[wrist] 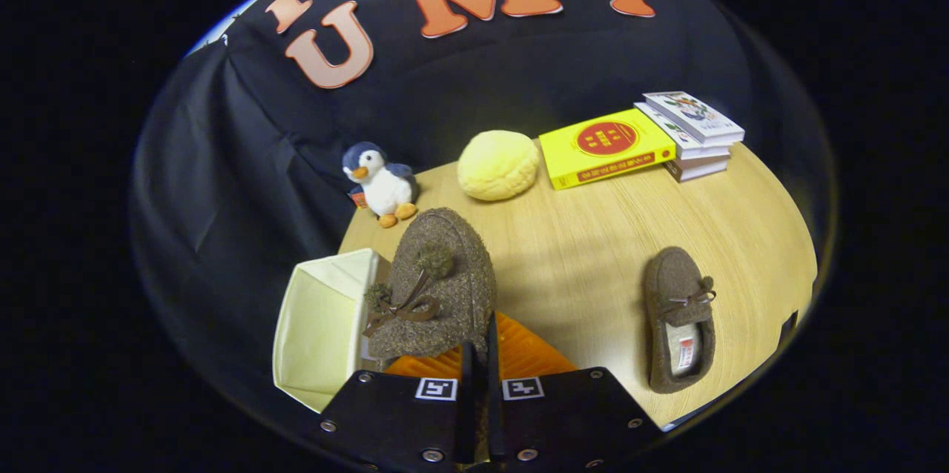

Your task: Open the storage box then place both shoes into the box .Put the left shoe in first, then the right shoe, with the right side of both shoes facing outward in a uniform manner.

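My gripper [479,354] is shut on a brown fuzzy shoe [437,288], pinching its heel edge between the orange fingers [519,351]. The shoe hangs toe away from me, bow and pom-poms facing up, right beside the open cream storage box [315,325]. The box stands at the table's left corner with its opening showing a bare cream inside. The second brown shoe [678,317] lies on the wooden table [578,250] off to the right of my fingers, toe pointing away, its insole label visible.
Beyond the held shoe a plush penguin [379,182] stands at the table's back left. A yellow round cushion [497,164] sits at the back middle. A yellow book [604,147] and a small stack of books [693,133] lie at the back right.
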